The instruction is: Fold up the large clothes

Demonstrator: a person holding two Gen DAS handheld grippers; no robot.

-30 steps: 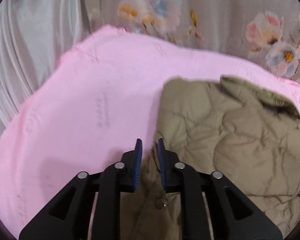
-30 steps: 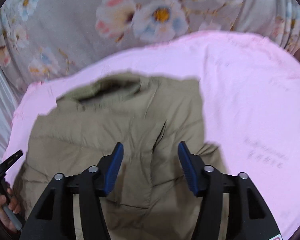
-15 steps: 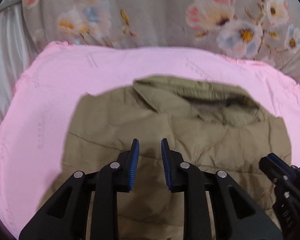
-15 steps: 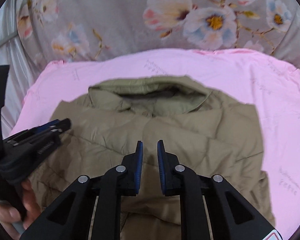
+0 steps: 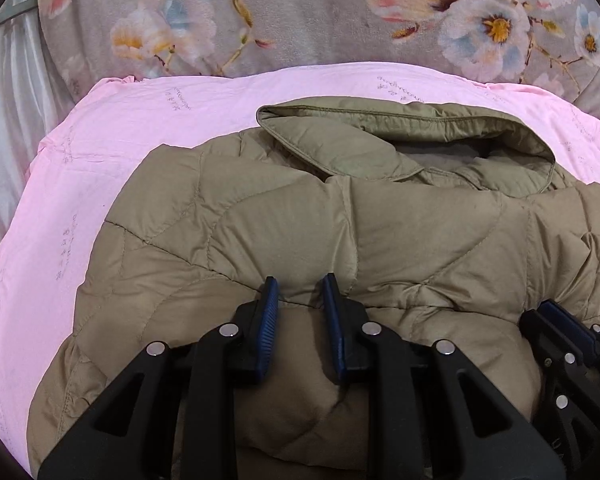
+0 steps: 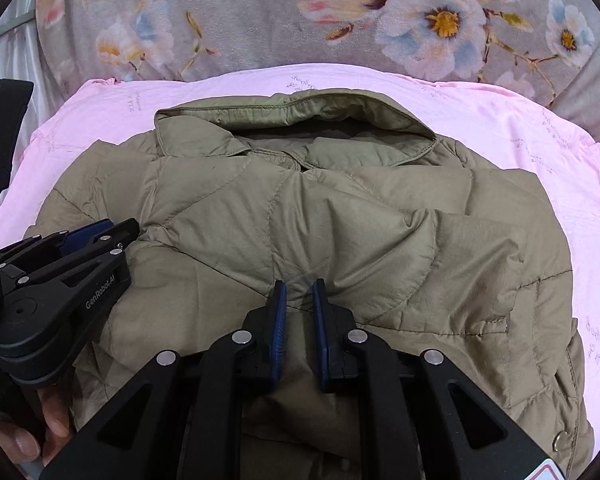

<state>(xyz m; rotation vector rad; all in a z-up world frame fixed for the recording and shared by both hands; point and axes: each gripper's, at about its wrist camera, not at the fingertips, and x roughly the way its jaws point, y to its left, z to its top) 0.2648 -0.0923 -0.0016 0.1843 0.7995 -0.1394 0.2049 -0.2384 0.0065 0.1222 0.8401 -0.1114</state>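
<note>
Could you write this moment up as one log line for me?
step: folding jacket | left claw: pinching fabric | right claw: pinching fabric | jacket on pink sheet

Even, soft indoor light, no glare; both views sharp on the quilted jacket (image 5: 380, 232) with only shallow shadows in its folds and under its collar. Fisheye bends everything outward from the jacket, dark vignette at the corners, floral bedding (image 6: 260, 32) behind it slightly soft.

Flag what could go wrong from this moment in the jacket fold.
1. Both the left gripper and right gripper pinch puffy quilted fabric on the olive jacket; a thin bite may slip.
2. The collar lies loose and could skew the fold.
</note>
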